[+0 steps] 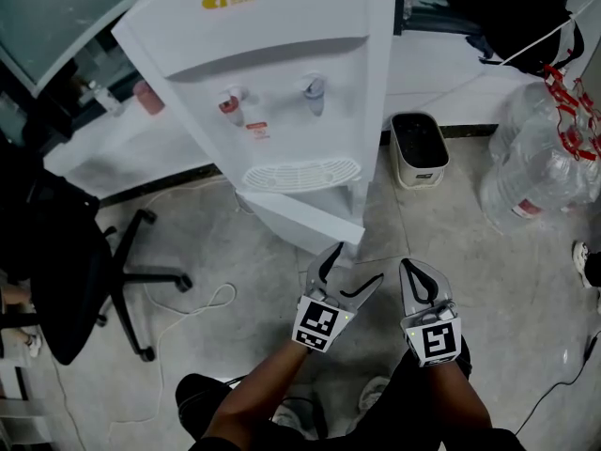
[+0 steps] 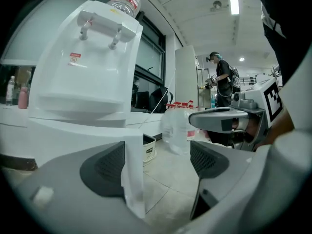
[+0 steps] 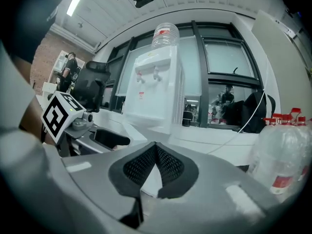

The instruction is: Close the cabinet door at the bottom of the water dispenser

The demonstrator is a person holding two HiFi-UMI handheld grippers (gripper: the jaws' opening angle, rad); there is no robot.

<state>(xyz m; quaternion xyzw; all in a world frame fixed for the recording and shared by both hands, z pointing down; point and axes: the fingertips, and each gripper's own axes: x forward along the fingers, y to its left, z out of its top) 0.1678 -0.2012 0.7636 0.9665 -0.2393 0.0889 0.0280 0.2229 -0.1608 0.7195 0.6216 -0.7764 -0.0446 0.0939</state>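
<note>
The white water dispenser (image 1: 272, 73) stands ahead of me, with two taps and a bottle on top (image 2: 124, 4). Its bottom cabinet door (image 1: 300, 219) hangs open, swung out toward me. My left gripper (image 1: 346, 272) is open right at the door's free corner. In the left gripper view the door's thin edge (image 2: 134, 179) stands between the jaws of the left gripper (image 2: 156, 165), close to the left pad (image 2: 105, 169), with a wide gap to the right one. To its right, my right gripper (image 1: 419, 287) is shut with nothing in it; the tips of the right gripper (image 3: 156, 152) meet.
A black office chair (image 1: 66, 271) stands on the left, with a white cable (image 1: 192, 308) on the tiled floor beside it. A small white bin (image 1: 419, 148) sits right of the dispenser. Large clear water bottles (image 1: 545, 167) stand at the far right. A person (image 2: 222, 84) stands far off.
</note>
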